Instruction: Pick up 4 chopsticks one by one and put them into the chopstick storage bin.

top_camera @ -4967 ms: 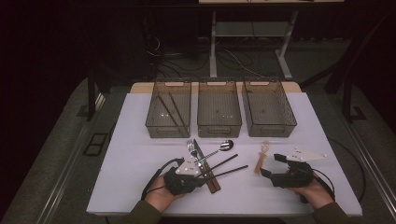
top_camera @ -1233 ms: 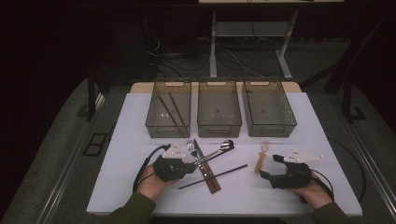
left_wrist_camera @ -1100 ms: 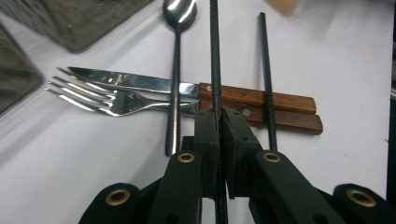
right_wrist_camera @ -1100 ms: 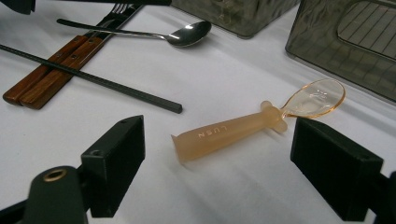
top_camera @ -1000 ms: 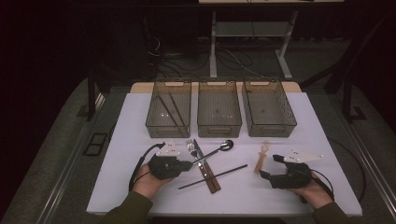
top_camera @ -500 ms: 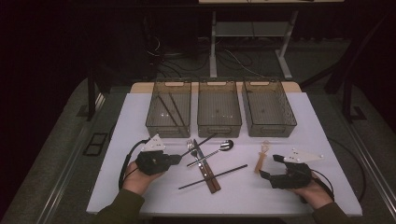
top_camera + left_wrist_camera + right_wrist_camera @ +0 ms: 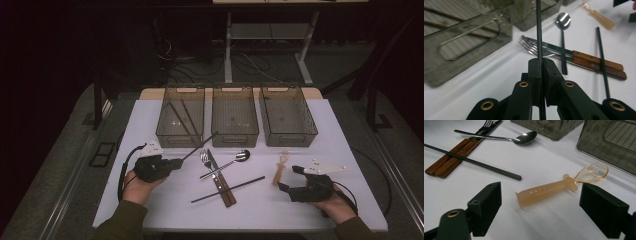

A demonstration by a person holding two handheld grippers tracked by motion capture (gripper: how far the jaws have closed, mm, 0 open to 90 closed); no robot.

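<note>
High view: the left gripper (image 7: 172, 164) holds a black chopstick (image 7: 200, 145) pointing up toward the left bin (image 7: 181, 116), where two chopsticks already lie.
Left gripper view: jaws clamped tight on the chopstick (image 7: 539, 32); best lift its tip clear over the bin rim (image 7: 469, 23) before letting go.
Right gripper view: jaws wide apart, empty, framing the plastic spoon (image 7: 560, 186).

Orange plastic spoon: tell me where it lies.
The orange plastic spoon lies on the white table, right of the metal spoon, just ahead of the open right gripper.
</note>
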